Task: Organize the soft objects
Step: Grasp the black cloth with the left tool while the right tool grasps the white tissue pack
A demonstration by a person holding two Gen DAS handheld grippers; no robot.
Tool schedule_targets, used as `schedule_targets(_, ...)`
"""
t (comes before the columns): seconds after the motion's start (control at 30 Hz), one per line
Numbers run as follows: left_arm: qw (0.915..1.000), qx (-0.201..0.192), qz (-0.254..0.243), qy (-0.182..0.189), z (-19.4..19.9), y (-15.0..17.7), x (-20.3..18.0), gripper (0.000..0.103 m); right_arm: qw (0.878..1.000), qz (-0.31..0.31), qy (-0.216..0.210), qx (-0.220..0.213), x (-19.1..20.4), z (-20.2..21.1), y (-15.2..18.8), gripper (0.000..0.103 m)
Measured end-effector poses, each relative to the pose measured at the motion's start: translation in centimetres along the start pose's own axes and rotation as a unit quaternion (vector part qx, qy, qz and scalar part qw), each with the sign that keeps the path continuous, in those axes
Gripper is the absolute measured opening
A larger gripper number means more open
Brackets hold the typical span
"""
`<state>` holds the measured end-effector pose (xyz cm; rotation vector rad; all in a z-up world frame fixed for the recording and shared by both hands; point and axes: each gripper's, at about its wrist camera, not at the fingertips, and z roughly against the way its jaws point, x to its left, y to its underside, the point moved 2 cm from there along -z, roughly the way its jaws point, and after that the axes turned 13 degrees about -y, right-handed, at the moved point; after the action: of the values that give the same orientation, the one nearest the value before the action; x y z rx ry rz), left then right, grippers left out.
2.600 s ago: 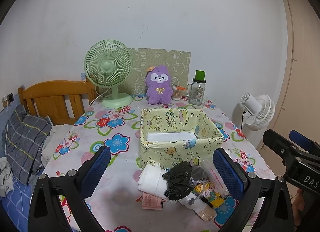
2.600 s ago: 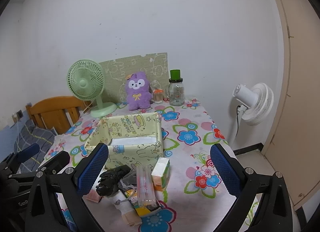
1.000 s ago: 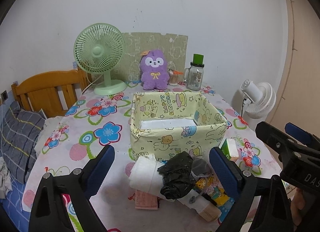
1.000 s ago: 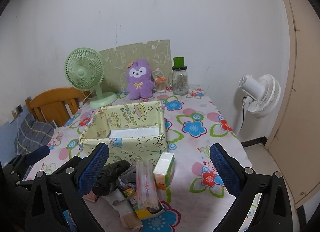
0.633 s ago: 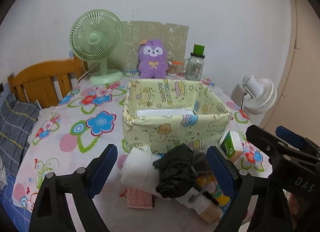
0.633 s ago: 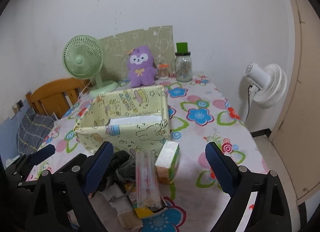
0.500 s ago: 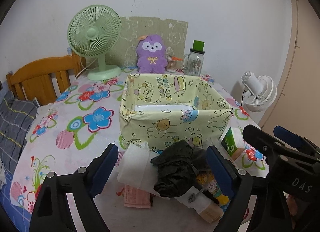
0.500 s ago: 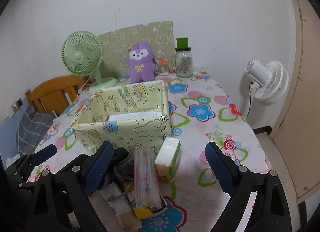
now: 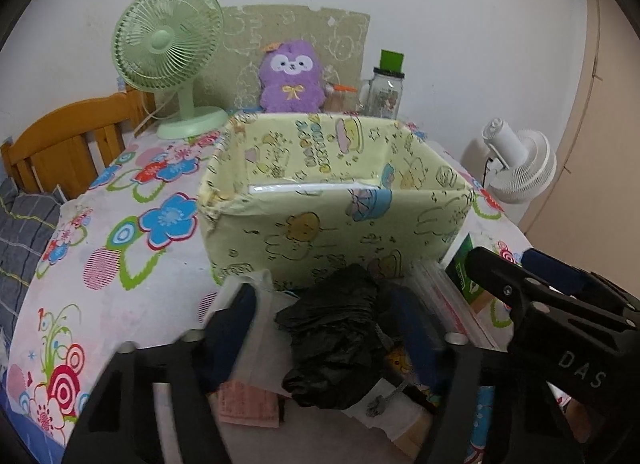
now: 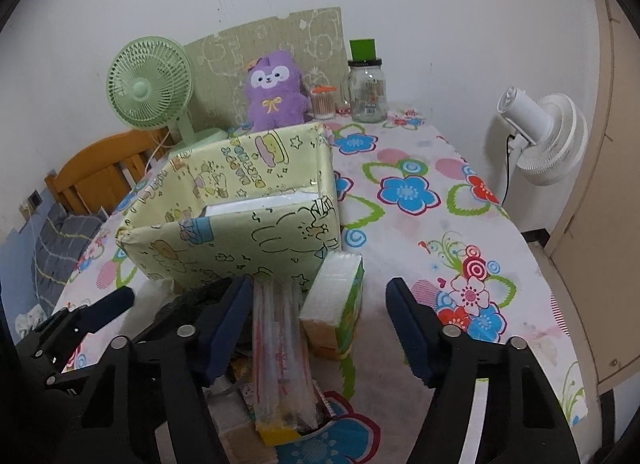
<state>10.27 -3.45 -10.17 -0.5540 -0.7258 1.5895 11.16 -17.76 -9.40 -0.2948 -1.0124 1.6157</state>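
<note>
Both grippers have dropped closer to the tabletop (image 10: 420, 168) clutter; left gripper (image 9: 330, 328) narrows around a black bag (image 9: 336, 336), right gripper (image 10: 316, 324) around a tissue pack (image 10: 336, 300), neither pinching yet.

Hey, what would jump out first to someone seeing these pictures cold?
Probably the yellow cartoon-print box in the middle of the flowered tablecloth, with a heap of soft things in front of it topped by a crumpled black bag. At the back by the wall stand a purple plush toy and a green fan.
</note>
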Motion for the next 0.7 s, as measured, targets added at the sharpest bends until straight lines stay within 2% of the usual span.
schedule_targets(0.13,0.9999,0.014,-0.004,0.007,-0.9,0.1,-0.4,0.054,1.0,-0.008,-0.002,0.011,-0.5,-0.9,0.1,0.063)
schedule_targets(0.33,0.9996,0.025,-0.008,0.009,-1.7,0.2,-0.9,0.051,1.0,-0.014,-0.004,0.02,-0.9,-2.0,0.0,0.06)
schedule_targets(0.47,0.9994,0.028,-0.018,-0.005,-2.1,0.1,-1.3,0.051,0.999,-0.017,-0.005,0.033,-1.1,-3.0,0.1,0.054)
schedule_targets(0.63,0.9993,0.026,-0.025,-0.009,-2.4,0.2,-1.5,0.046,0.999,-0.023,0.001,0.043,-1.5,-3.7,0.2,0.041)
schedule_targets(0.7,0.9995,0.026,-0.02,-0.002,-2.4,0.2,-1.4,0.044,0.999,-0.02,0.006,0.047,-1.5,-3.8,0.2,0.029)
